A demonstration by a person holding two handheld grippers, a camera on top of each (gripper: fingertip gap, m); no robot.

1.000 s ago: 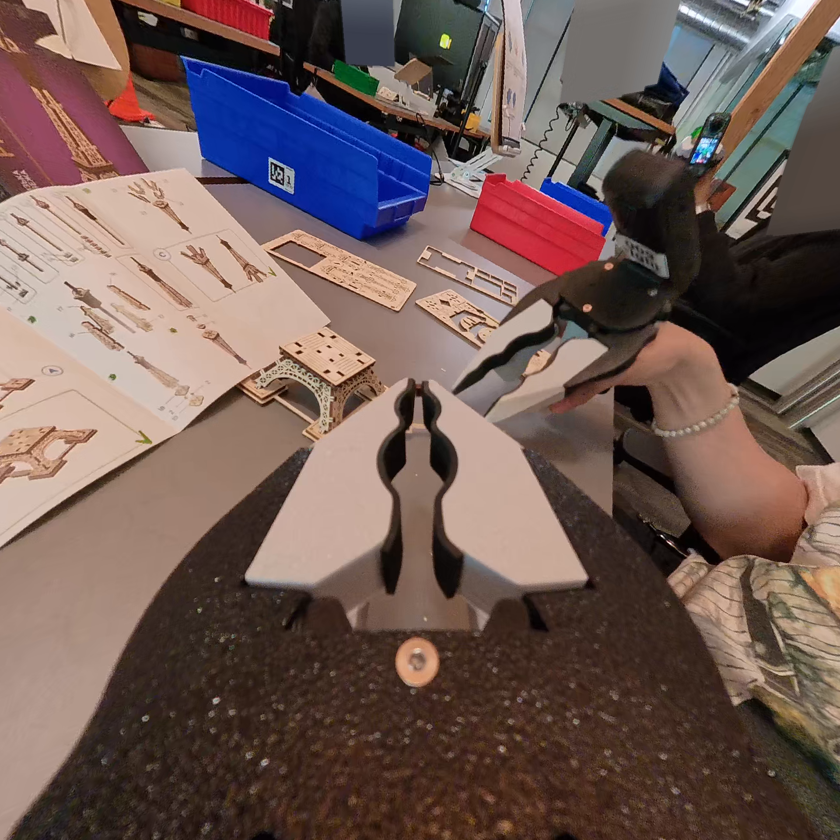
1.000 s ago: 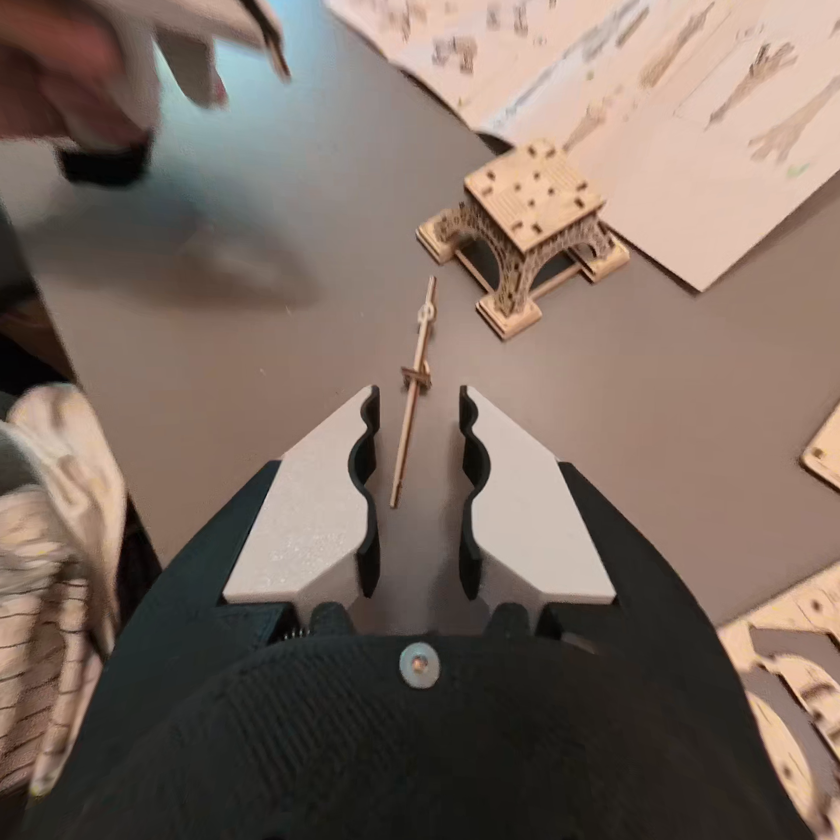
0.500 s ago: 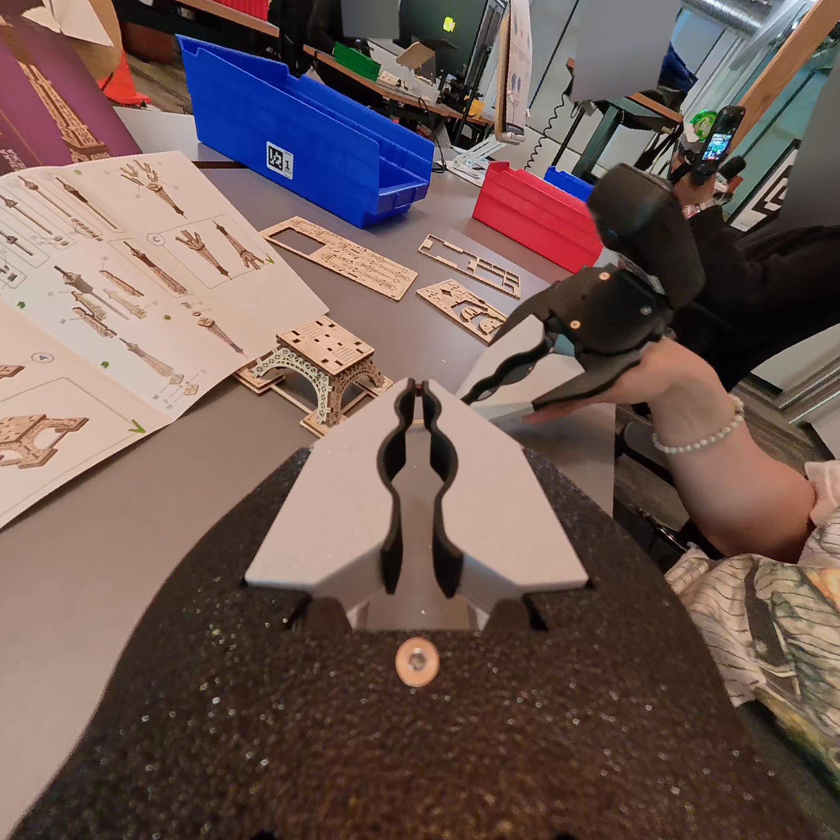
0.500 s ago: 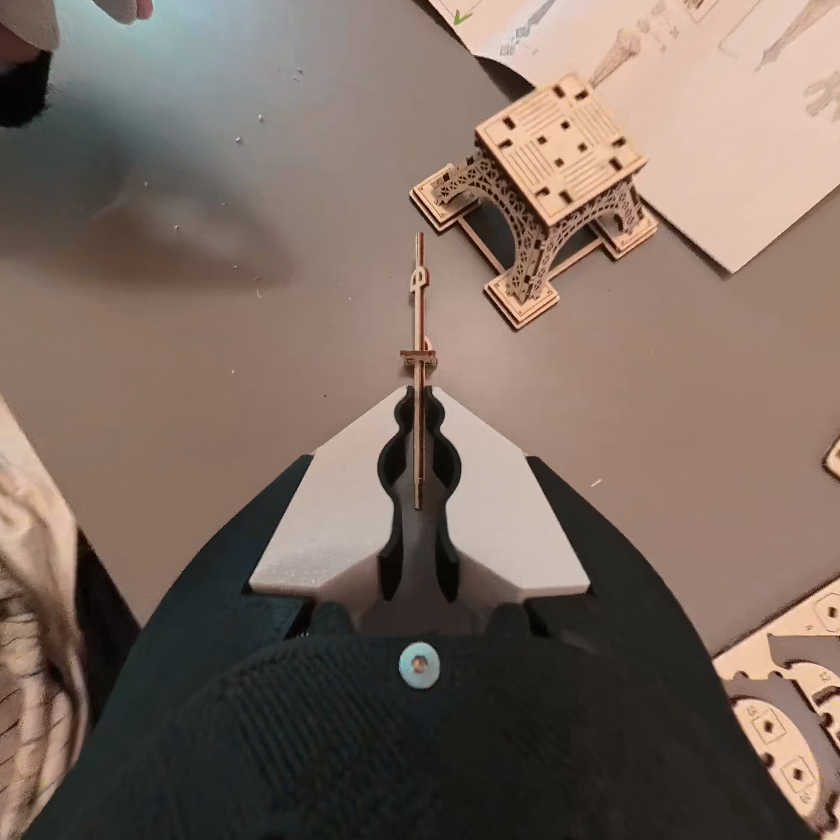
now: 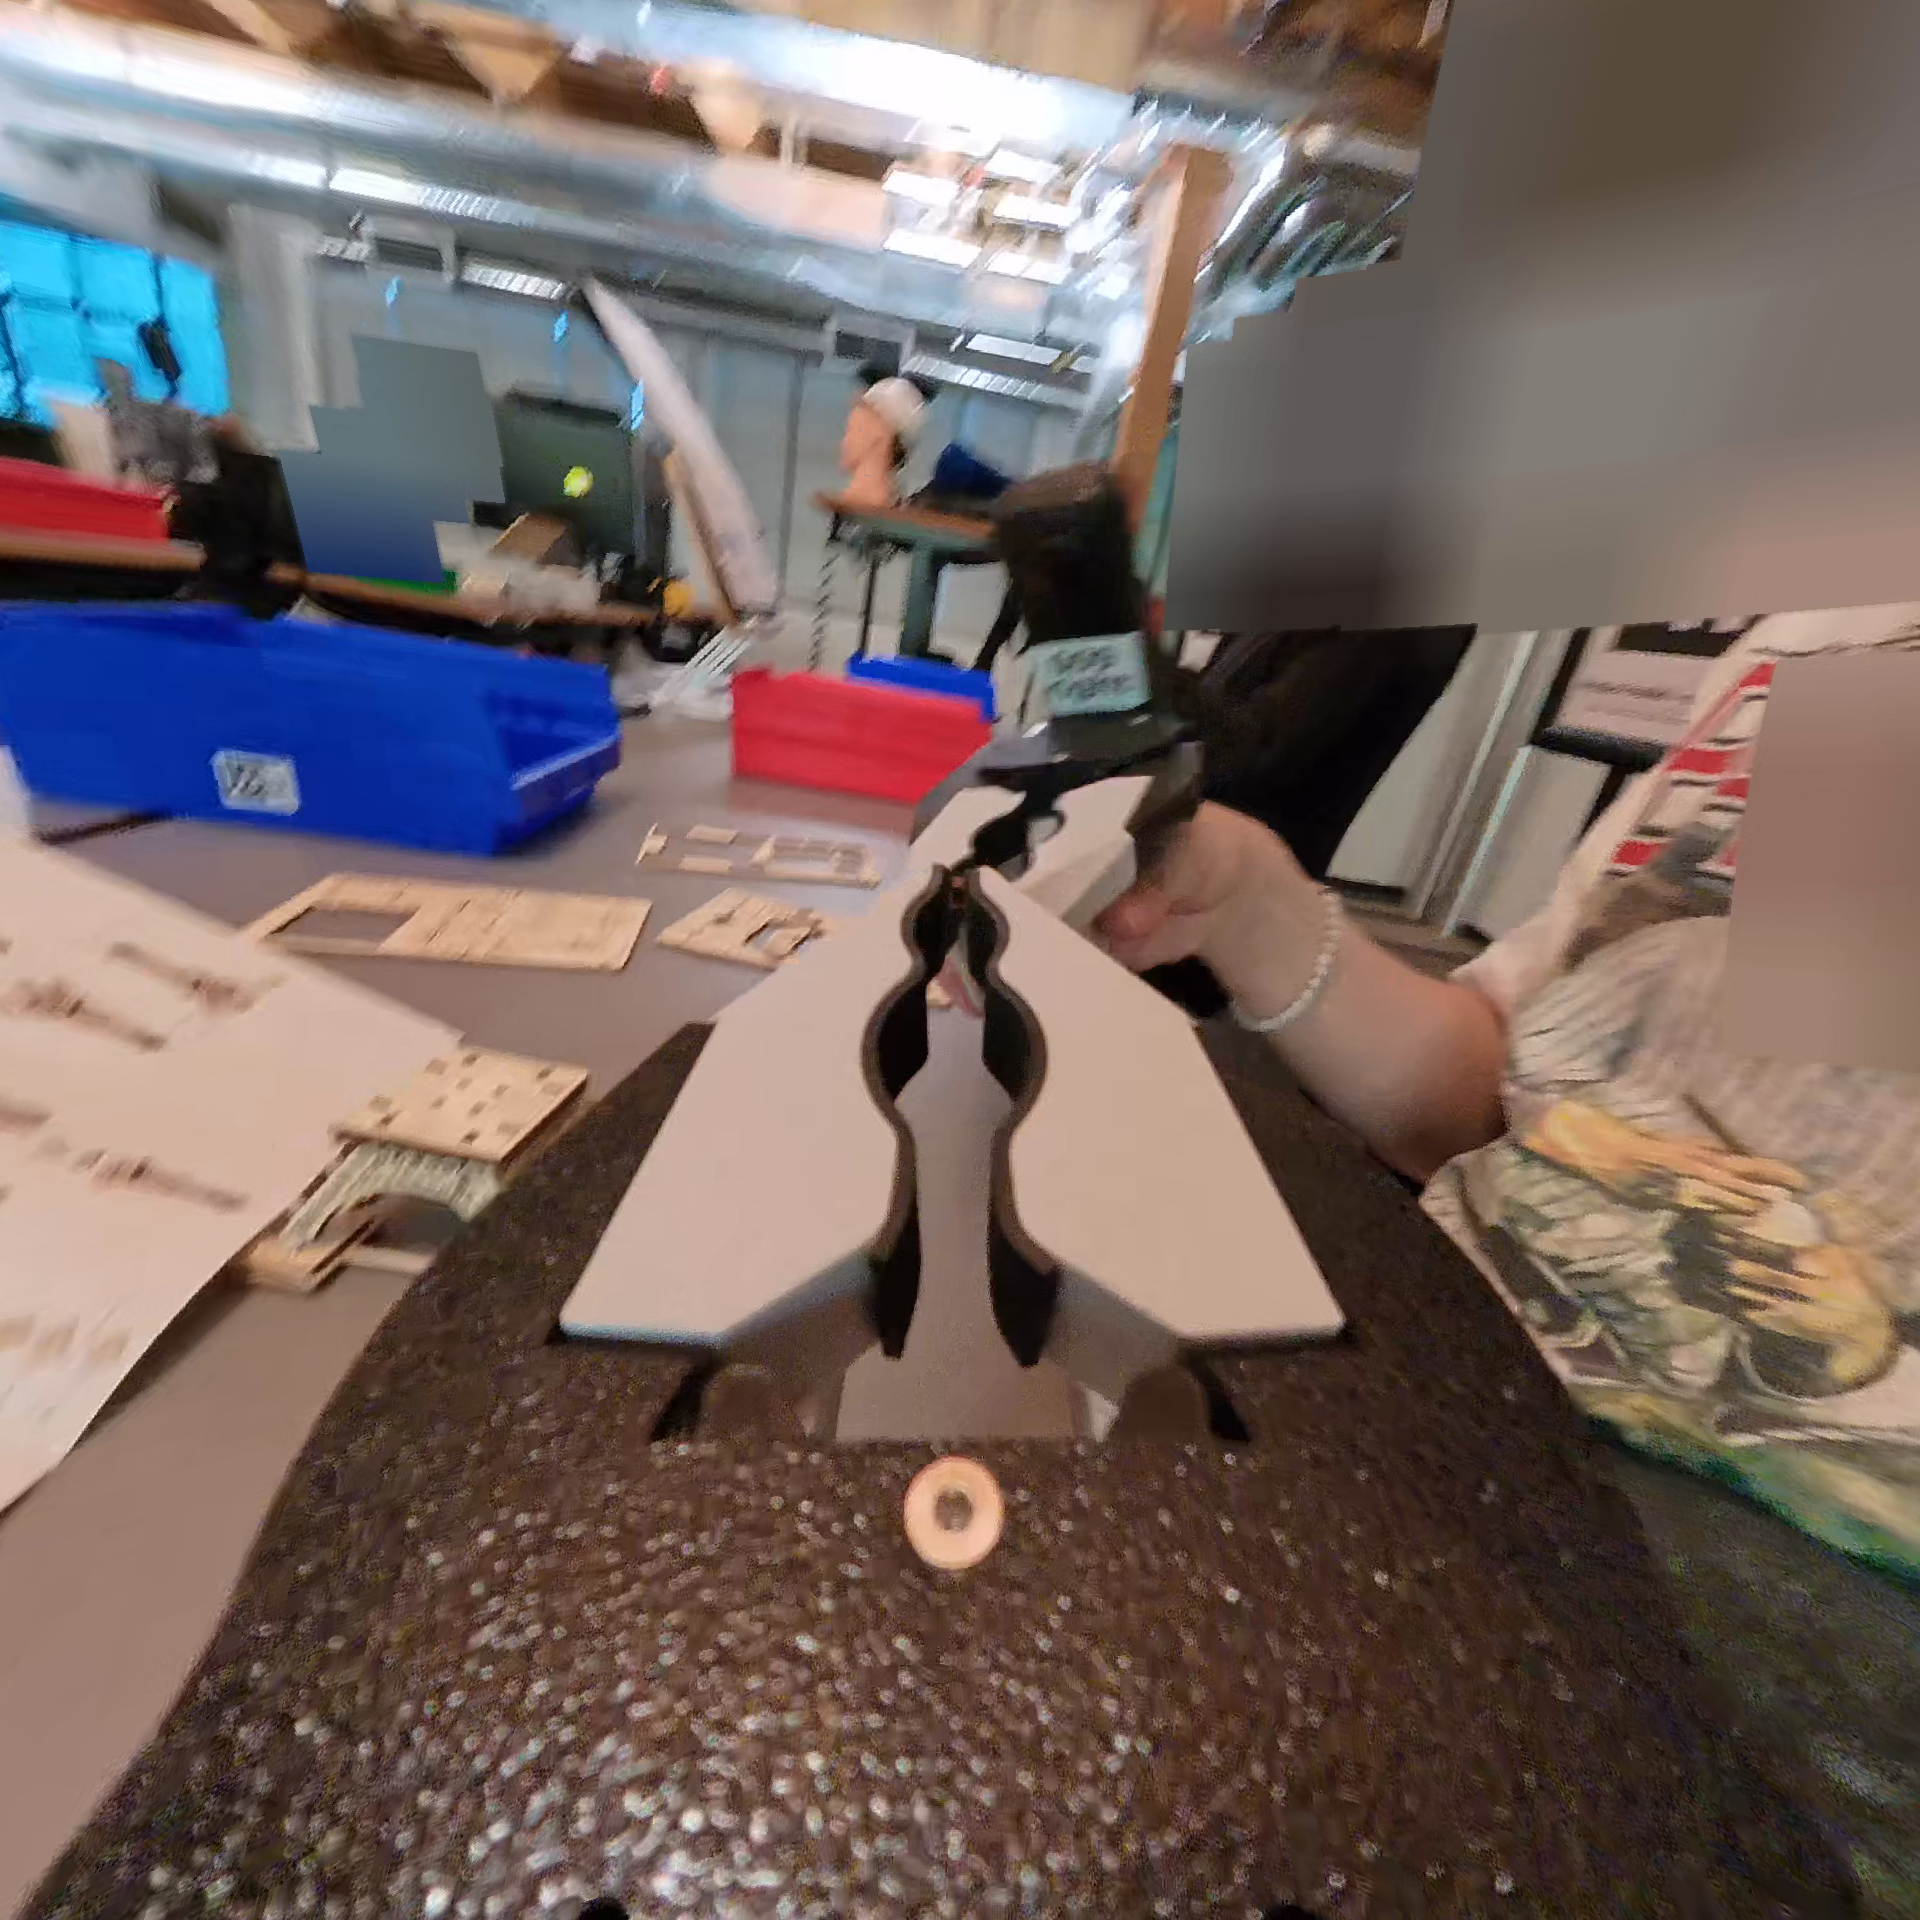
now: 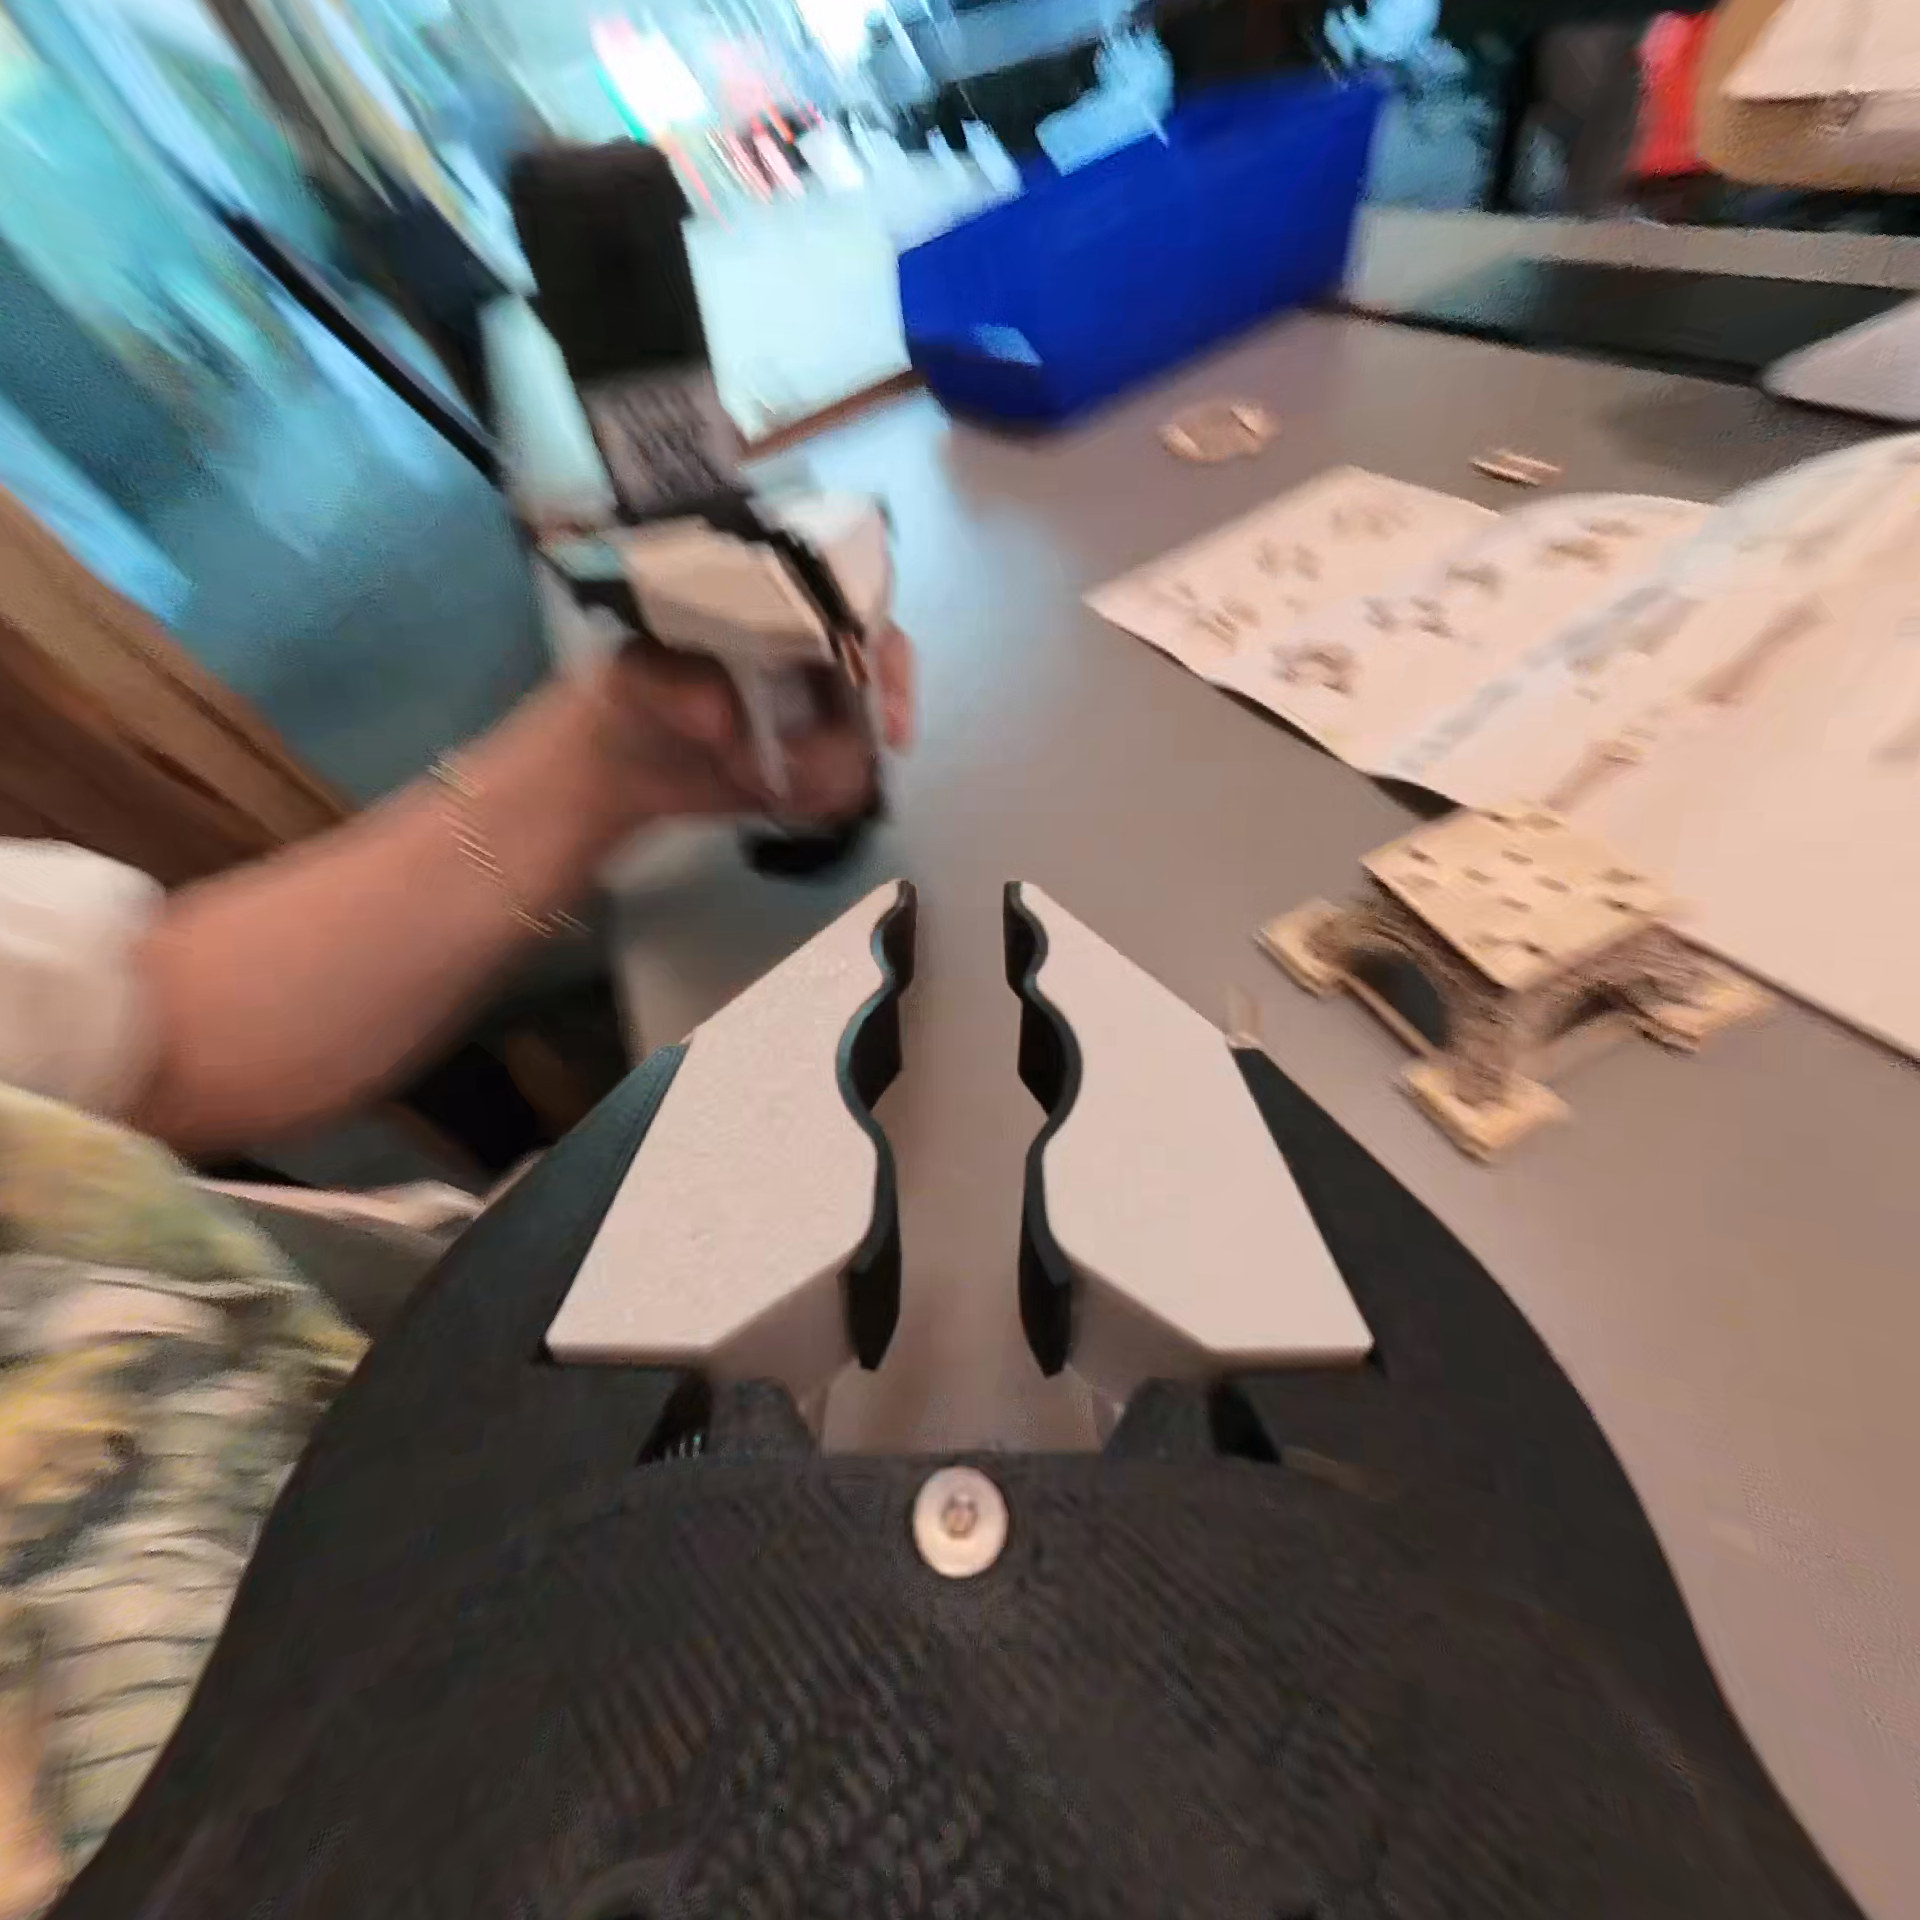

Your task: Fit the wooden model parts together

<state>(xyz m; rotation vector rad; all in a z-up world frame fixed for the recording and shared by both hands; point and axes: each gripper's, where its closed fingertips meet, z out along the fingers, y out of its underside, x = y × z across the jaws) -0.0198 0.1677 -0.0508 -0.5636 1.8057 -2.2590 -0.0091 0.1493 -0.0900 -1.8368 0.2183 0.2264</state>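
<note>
The wooden tower base (image 6: 1496, 935) stands on the grey table (image 6: 1143, 748), to the right of my right gripper (image 6: 958, 896). That gripper is open with nothing between its pads. The base also shows in the left wrist view (image 5: 457, 1117), left of my left gripper (image 5: 951, 885), which is shut with nothing visible in it. In the left wrist view the right gripper (image 5: 1003, 831) is held in a hand just beyond the left one's tips. The left gripper (image 6: 748, 592) shows blurred in the right wrist view. The thin wooden spire is in neither view.
Printed instruction sheets (image 5: 156, 1039) lie on the left, against the tower base. Flat wooden part sheets (image 5: 468, 920) lie mid-table. A blue bin (image 5: 312, 717) and a red bin (image 5: 852, 727) stand at the back. The person's patterned sleeve (image 5: 1662, 1195) is at the right.
My right gripper has opened and the thin wooden spire it gripped is out of view. Both cameras have tilted up from the table. The right gripper now sits near the left one's tips.
</note>
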